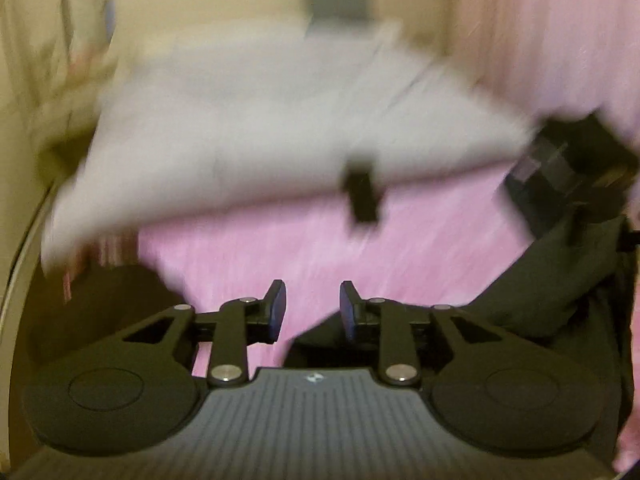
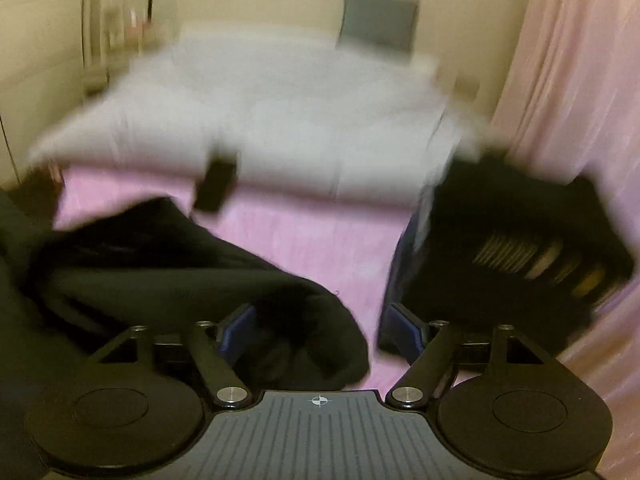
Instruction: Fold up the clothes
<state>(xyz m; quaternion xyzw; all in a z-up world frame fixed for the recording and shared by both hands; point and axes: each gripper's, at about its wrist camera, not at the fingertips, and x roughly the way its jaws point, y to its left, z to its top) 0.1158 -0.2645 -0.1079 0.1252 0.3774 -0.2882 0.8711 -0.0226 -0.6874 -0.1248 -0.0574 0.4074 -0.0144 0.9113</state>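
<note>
A black garment (image 2: 160,264) lies crumpled on the pink bed sheet (image 2: 304,240); it also shows at the right of the left wrist view (image 1: 552,280). My right gripper (image 2: 320,328) is open, its jaws wide apart, with a fold of the black garment lying between them near the left finger. My left gripper (image 1: 313,310) is open and empty, hovering over the pink sheet (image 1: 280,248) beside the garment's edge. Both views are blurred by motion.
A white duvet (image 2: 280,120) covers the far half of the bed. A small black object (image 2: 216,188) lies at its edge. A black slotted crate (image 2: 520,248) sits at the right. A pink curtain (image 2: 580,80) hangs on the right, with a cream wall behind.
</note>
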